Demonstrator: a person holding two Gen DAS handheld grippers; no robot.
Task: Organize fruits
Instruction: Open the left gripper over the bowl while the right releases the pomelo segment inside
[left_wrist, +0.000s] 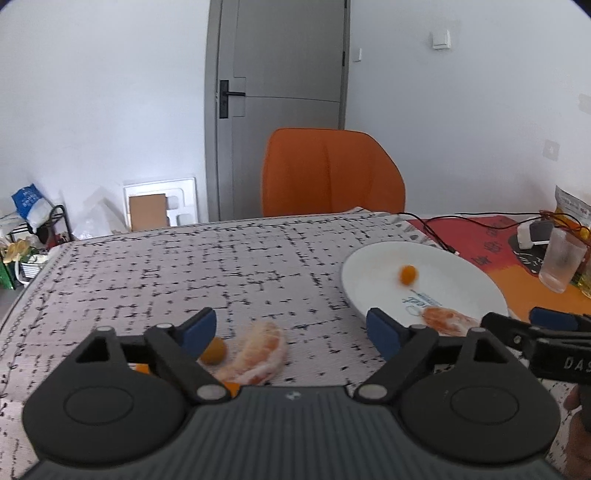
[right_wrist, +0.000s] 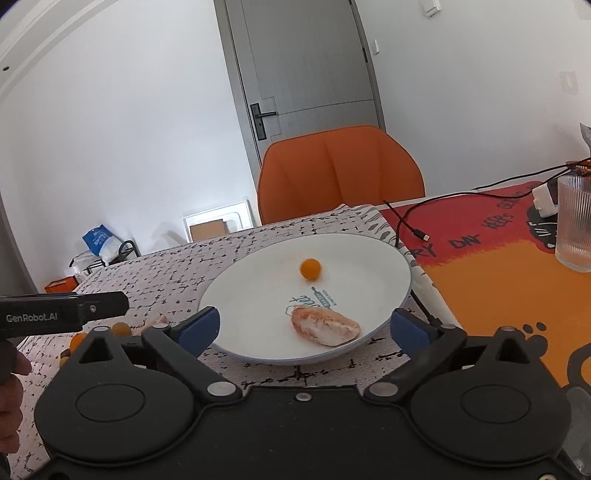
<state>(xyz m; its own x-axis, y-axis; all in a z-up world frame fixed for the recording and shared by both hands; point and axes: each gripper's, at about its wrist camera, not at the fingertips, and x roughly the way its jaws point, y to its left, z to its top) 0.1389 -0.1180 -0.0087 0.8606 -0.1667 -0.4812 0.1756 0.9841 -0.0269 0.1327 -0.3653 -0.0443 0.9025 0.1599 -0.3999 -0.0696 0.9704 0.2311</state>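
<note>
Holding both tools low over the table, you have your left gripper (left_wrist: 291, 330) spread wide with nothing between its blue pads (left_wrist: 199, 330). Just ahead of it, on the grey patterned tablecloth (left_wrist: 221, 266), lies a peeled orange segment cluster (left_wrist: 258, 354), closer to the left pad than the right. A small round orange fruit (left_wrist: 213, 351) sits touching or just beside that cluster's left end, partly hidden behind the left pad, and a couple more small orange fruits (right_wrist: 120, 328) show near it in the right wrist view, though the gripper body hides most of them.

Moving right, the white plate (right_wrist: 251, 295) rests on the tablecloth near its right edge. On it you have a single small round fruit (right_wrist: 310, 268) toward the far side, and a second peeled segment piece (right_wrist: 325, 326) lying near the front rim, beside the printed logo. The two are well apart from each other.

Your right gripper (right_wrist: 304, 328) hangs just above the plate's near rim, its fingers also wide apart and clamped on nothing; the segment piece lies between them.

Further right, a black cable (right_wrist: 413, 229) trails across the red and orange mat (right_wrist: 480, 288), and a ribbed clear glass (right_wrist: 574, 225) stands upright on it. An orange chair (right_wrist: 340, 173) is behind the table.
</note>
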